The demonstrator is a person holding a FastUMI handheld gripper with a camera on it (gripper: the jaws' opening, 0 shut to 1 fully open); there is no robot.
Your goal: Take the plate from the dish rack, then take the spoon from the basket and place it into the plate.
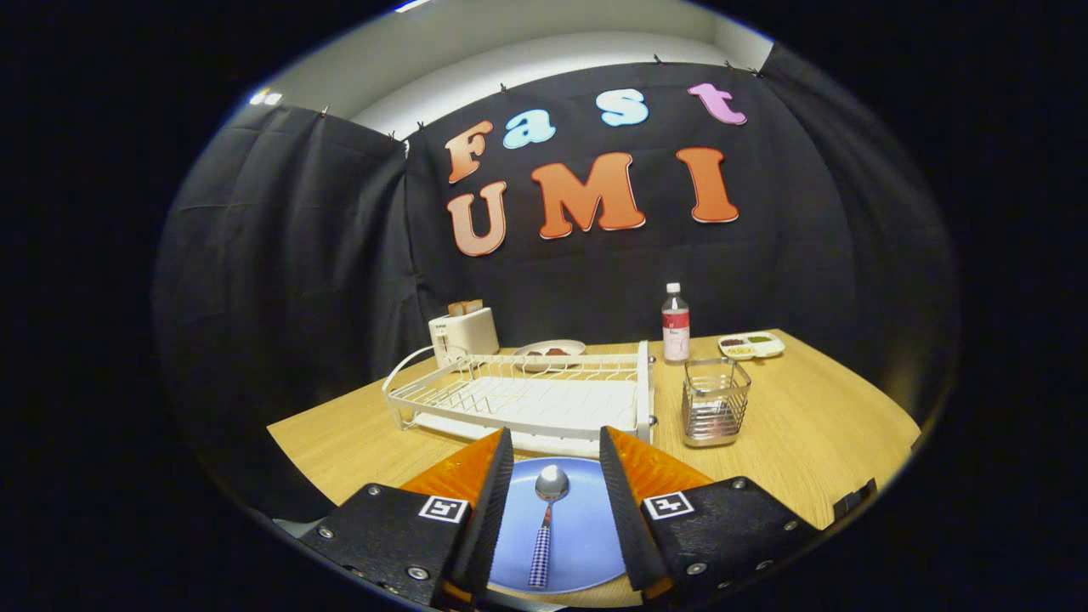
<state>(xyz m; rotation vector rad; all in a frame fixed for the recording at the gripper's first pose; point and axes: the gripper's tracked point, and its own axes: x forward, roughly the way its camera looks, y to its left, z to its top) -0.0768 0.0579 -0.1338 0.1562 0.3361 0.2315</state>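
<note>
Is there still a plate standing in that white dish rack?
No, the white dish rack holds nothing; the blue plate lies on the table with the spoon on it, between the open tongs.

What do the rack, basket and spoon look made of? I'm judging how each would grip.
Rack: white coated wire, going by its thin rods. Basket: bare shiny metal wire, probably steel. Spoon: glossy metal bowl, checked handle, perhaps plastic; it lies on the plate between the open gripper's fingers.

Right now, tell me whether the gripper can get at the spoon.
Probably yes: the spoon lies on the blue plate between the open fingers of the gripper, nothing covering it.
</note>
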